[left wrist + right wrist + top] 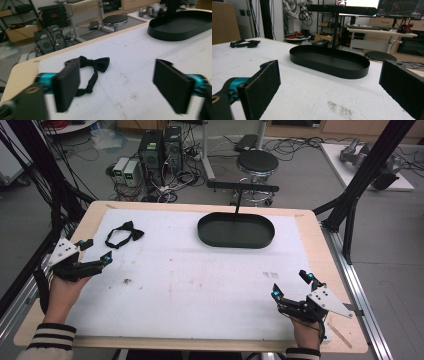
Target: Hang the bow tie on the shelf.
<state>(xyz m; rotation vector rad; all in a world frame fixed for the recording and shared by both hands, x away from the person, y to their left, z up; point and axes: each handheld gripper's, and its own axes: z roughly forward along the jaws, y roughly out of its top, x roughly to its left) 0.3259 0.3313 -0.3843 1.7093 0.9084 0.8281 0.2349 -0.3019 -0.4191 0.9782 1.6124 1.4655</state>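
Approaching: the bow tie (pixel 124 233) is neared by the left tool (pixel 94 252), jaws apart, empty.
Right tool (pixel 291 283): held open, nothing gripped.
Risk: only the strap may be pinched, leaving the bow tie dangling short of the tray (pixel 236 241).

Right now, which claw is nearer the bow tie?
Left. The left claw sits just beside the bow tie, jaws open and apart from it. The right claw is far across the table, at the near right corner.

A black bow tie (pixel 125 234) is lying flat on the white mat at the table's far left, its knotted bow (pixel 96 63) facing away and its thin neck strap (pixel 88 83) looping out toward the near edge, unfastened and resting slack.
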